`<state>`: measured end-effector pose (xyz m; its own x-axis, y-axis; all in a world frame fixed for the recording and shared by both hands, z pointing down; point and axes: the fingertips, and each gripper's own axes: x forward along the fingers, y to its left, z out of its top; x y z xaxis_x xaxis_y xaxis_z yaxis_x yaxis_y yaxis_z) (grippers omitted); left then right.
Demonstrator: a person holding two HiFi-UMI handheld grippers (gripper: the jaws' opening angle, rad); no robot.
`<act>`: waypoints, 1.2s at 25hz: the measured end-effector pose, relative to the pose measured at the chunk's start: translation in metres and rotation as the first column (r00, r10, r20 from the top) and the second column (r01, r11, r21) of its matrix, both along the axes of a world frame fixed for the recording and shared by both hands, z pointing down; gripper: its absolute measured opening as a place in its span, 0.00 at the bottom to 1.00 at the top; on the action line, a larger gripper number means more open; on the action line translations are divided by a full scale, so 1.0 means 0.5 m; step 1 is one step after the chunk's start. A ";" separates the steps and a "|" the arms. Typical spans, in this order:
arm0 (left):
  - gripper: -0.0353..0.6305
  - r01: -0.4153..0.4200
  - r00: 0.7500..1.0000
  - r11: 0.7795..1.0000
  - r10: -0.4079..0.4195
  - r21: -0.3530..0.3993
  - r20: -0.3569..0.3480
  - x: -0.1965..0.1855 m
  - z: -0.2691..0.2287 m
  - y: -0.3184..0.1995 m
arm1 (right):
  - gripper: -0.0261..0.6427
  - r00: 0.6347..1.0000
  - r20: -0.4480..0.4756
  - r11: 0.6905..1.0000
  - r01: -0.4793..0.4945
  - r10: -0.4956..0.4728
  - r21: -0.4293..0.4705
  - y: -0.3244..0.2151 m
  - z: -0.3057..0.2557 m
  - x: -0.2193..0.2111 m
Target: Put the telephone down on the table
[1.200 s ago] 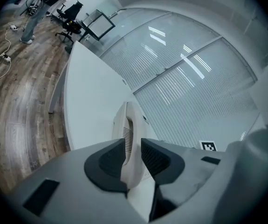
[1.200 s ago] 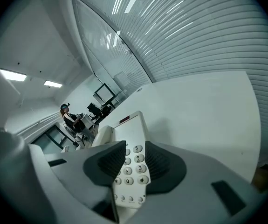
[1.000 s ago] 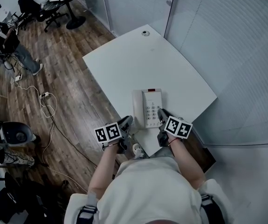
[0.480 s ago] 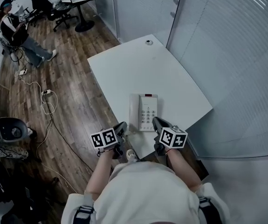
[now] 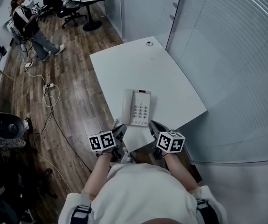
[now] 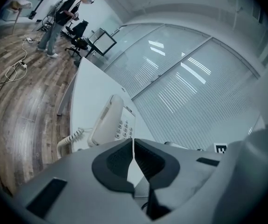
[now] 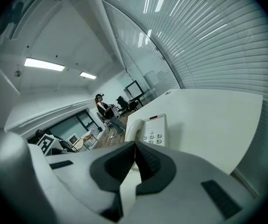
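**Telephone set down on worktop; both claws closed and clear of it**

1. Telephone [image 5: 140, 108]: pale, push-button type. It lies flat on the white worktop [image 5: 143, 64], toward the near end. The handset [image 5: 127, 106] sits in its cradle along the left side, with the keypad to its right and a small red strip at the far end. A coiled cord [image 6: 71, 139] runs off by the handset's near end.
2. Left claw [image 6: 133, 146]: jaws pressed together, empty. It sits by the worktop's near left edge, just short of the telephone and not touching it.
3. Right claw [image 7: 134, 149]: jaws together, empty. It sits at the near right of the telephone, apart from it.
4. Small round object [image 5: 149, 43]: at the worktop's far edge; kind cannot be told.
5. Surroundings: wood floor [image 5: 73, 78] with loose cables [image 5: 50, 94], slatted blinds [image 5: 231, 55] at right, and a person [image 5: 29, 24] standing far back at left.
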<state>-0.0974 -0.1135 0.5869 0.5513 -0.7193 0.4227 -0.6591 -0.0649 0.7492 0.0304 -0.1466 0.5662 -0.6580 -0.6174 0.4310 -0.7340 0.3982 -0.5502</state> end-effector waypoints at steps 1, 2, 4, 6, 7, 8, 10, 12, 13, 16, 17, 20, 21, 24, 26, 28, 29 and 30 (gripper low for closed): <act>0.10 0.001 1.000 1.000 -0.001 0.004 0.001 0.009 -0.005 0.009 | 0.07 1.000 0.001 1.000 0.009 -0.009 0.003 0.009 -0.003 0.005; 0.10 0.003 1.000 1.000 -0.003 0.008 0.002 0.017 -0.010 0.018 | 0.07 1.000 0.002 1.000 0.018 -0.018 0.005 0.018 -0.005 0.009; 0.10 0.007 1.000 1.000 -0.007 0.015 0.001 0.034 -0.018 0.034 | 0.07 0.999 0.000 0.999 0.035 -0.035 0.009 0.036 -0.009 0.020; 0.10 0.011 1.000 1.000 -0.011 0.020 -0.003 0.051 -0.023 0.054 | 0.07 0.999 0.001 0.999 0.047 -0.047 0.012 0.056 -0.012 0.032; 0.10 0.012 1.000 1.000 -0.012 0.020 -0.004 0.059 -0.024 0.066 | 0.07 0.999 0.001 0.999 0.052 -0.052 0.014 0.068 -0.012 0.038; 0.10 0.014 1.000 1.000 -0.014 0.019 -0.006 0.068 -0.023 0.079 | 0.07 0.998 0.002 0.998 0.057 -0.057 0.015 0.080 -0.011 0.045; 0.10 0.018 1.000 1.000 -0.018 0.017 -0.005 0.085 -0.021 0.101 | 0.07 0.998 0.003 0.997 0.068 -0.068 0.021 0.101 -0.012 0.058; 0.10 0.021 1.000 1.000 -0.020 0.016 -0.004 0.099 -0.022 0.118 | 0.07 0.997 0.003 0.996 0.079 -0.079 0.028 0.117 -0.015 0.068; 0.10 0.021 1.000 1.000 -0.021 0.016 -0.004 0.105 -0.023 0.126 | 0.07 0.996 0.004 0.996 0.084 -0.084 0.030 0.126 -0.016 0.072; 0.10 0.018 1.000 1.000 -0.018 0.017 -0.001 0.125 -0.023 0.155 | 0.07 0.996 0.013 0.995 0.091 -0.092 0.029 0.154 -0.017 0.085; 0.10 0.015 1.000 1.000 -0.015 0.018 0.001 0.131 -0.022 0.162 | 0.07 0.996 0.015 0.995 0.091 -0.092 0.030 0.162 -0.015 0.089; 0.10 0.006 1.000 1.000 -0.006 0.027 0.005 0.148 -0.020 0.179 | 0.07 0.996 0.018 0.995 0.090 -0.090 0.036 0.180 -0.013 0.102; 0.10 0.003 1.000 1.000 -0.003 0.029 0.005 0.153 -0.021 0.186 | 0.07 0.996 0.020 0.995 0.089 -0.090 0.039 0.188 -0.015 0.105; 0.10 -0.004 1.000 0.999 0.004 0.033 0.005 0.163 -0.027 0.215 | 0.07 0.996 0.024 0.995 0.086 -0.087 0.049 0.214 -0.022 0.112; 0.10 -0.004 1.000 0.999 0.004 0.036 0.004 0.167 -0.028 0.230 | 0.07 0.996 0.022 0.995 0.084 -0.086 0.053 0.225 -0.021 0.115; 0.10 0.003 1.000 0.999 -0.003 0.041 -0.002 0.171 -0.026 0.242 | 0.07 0.996 0.018 0.994 0.089 -0.090 0.058 0.236 -0.022 0.118; 0.10 0.007 1.000 0.999 -0.007 0.043 -0.006 0.174 -0.026 0.250 | 0.07 0.995 0.016 0.994 0.094 -0.095 0.060 0.244 -0.025 0.120; 0.10 0.012 1.000 0.999 -0.011 0.047 -0.010 0.177 -0.028 0.259 | 0.07 0.995 0.013 0.993 0.099 -0.100 0.062 0.254 -0.027 0.121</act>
<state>-0.0089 0.0161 0.5729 0.5466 -0.7446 0.3831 -0.6530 -0.0927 0.7516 0.0907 -0.0198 0.5526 -0.7240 -0.5737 0.3830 -0.6803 0.5019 -0.5342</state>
